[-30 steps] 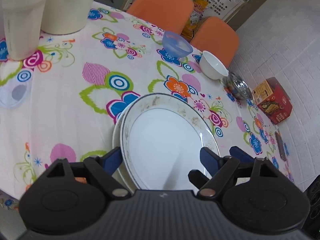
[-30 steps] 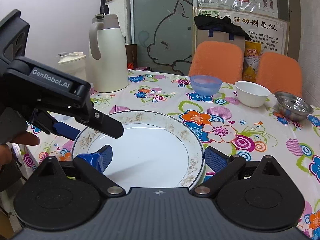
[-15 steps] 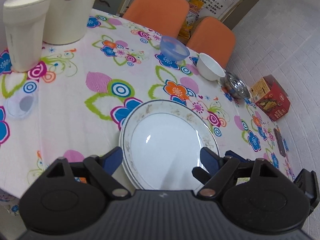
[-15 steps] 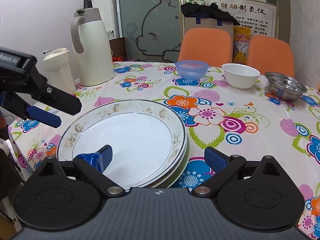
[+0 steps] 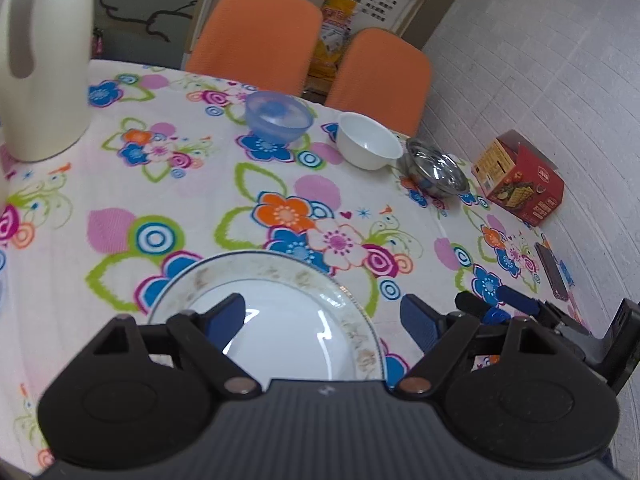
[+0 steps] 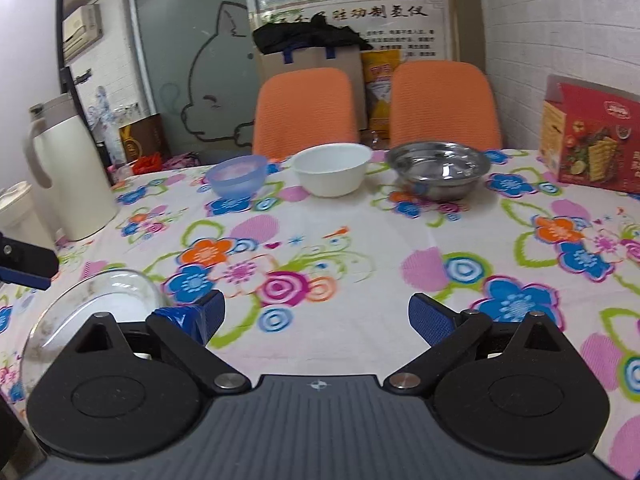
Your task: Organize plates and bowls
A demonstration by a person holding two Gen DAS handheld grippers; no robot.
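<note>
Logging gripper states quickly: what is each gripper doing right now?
Left gripper: open, holding nothing, above the plate.
Right gripper: open, empty.

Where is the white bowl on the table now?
In the right wrist view, the white bowl stands at the far side of the table, between the blue bowl on its left and the metal bowl on its right.

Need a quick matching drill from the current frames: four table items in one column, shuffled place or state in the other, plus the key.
Items
1. blue bowl
2. white bowl
3. steel bowl
4. plate

Descriptions
A. middle of the row of three bowls
B. near table edge, under the open left gripper
C. end of the row nearest the red box
D. end of the row nearest the white jug

Pairs: 1-D, 2-A, 3-C, 4-B
</note>
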